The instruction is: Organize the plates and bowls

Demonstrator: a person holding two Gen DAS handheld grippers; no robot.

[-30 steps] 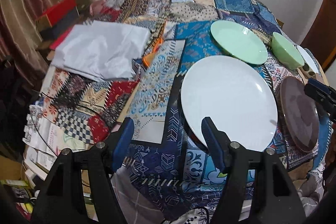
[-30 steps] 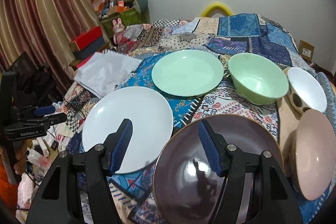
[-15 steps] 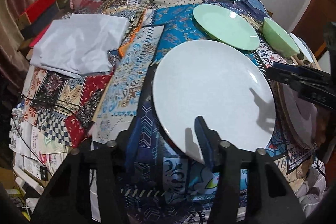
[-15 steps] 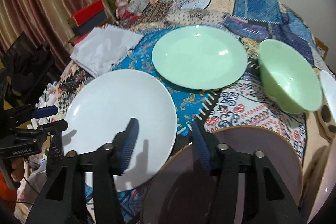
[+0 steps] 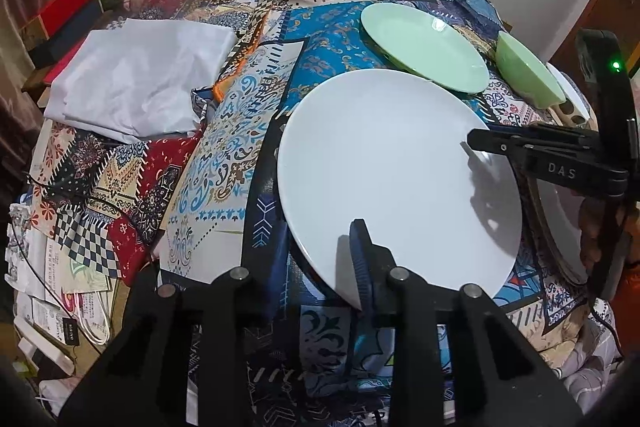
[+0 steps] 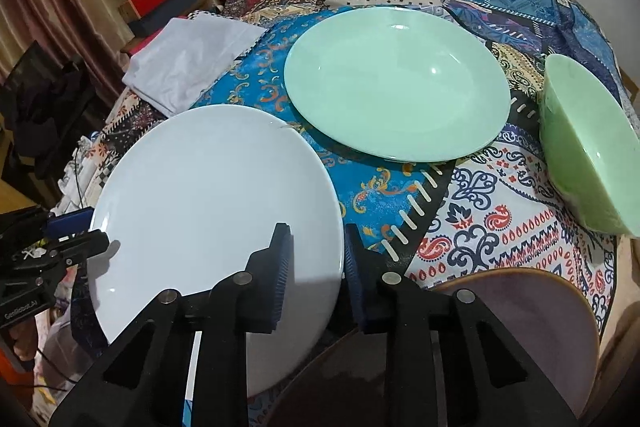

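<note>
A large white plate [image 5: 396, 171] lies on the patchwork cloth; it also shows in the right wrist view [image 6: 208, 223]. My left gripper [image 5: 316, 267] has its jaws around the plate's near-left rim, one finger over it, one under. My right gripper [image 6: 314, 263] has its jaws around the plate's right rim; it shows from the side in the left wrist view [image 5: 500, 143]. Whether either set of jaws presses the rim is not clear. A mint green plate [image 6: 396, 83] and green bowl [image 6: 592, 155] sit behind. A brown plate [image 6: 532, 323] lies under my right gripper.
A folded white cloth [image 5: 136, 83] lies at the left of the table [image 5: 224, 155]. A white bowl [image 5: 572, 95] sits beyond the green bowl [image 5: 528, 75]. Papers and cables hang at the table's left edge [image 5: 60, 275]. Boxes and clutter stand at the back left.
Both grippers have moved in onto the white plate from opposite sides and narrowed around its rim. The right gripper moved left off the brown plate.
</note>
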